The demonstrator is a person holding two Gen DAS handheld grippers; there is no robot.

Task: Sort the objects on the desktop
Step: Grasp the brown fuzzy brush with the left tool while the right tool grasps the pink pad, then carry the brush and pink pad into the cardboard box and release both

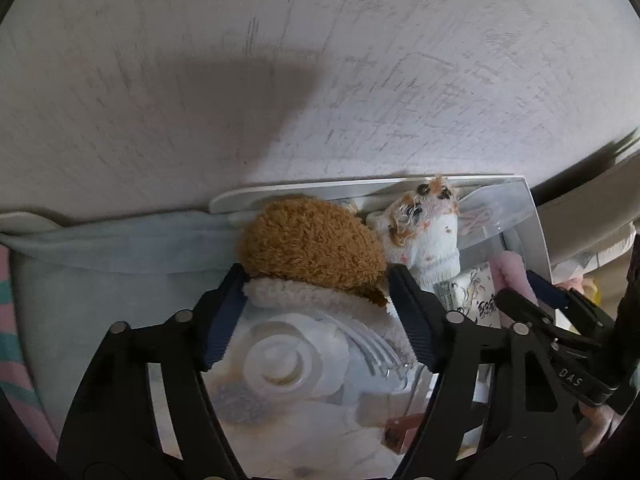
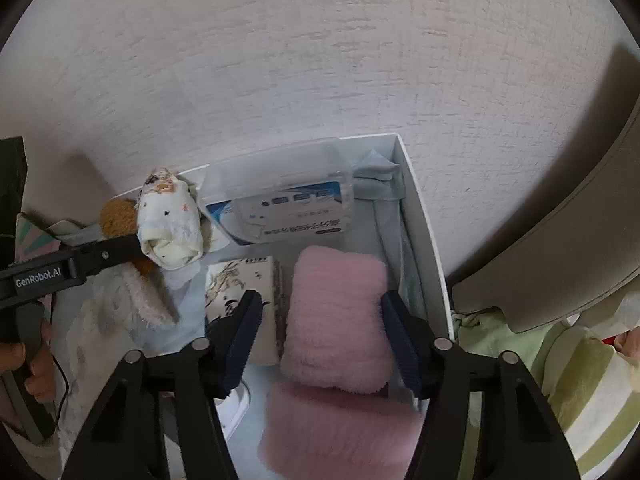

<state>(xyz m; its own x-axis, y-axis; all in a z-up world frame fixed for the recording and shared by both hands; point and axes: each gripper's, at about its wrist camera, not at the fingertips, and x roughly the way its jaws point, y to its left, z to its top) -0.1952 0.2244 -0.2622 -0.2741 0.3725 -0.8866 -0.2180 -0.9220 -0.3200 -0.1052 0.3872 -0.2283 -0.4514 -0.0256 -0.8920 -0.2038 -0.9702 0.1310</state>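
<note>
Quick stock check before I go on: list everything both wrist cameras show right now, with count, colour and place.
Storage box: one, white, against the wall.
Fluffy pink item: one, pink, right side of box, between right fingers.
Brown plush: one, brown and cream, left side, between left fingers.
Rolled sock: one, white, spotted, beside the plush.
Clear case: one, blue-white label, back of box.
Ink-drawing booklet: one, white, left of pink item.
Left gripper: black, around plush.
Right gripper: black, open.

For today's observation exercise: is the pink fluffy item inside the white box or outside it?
Inside: the pink fluffy item lies within the white box walls, beside a booklet.
</note>
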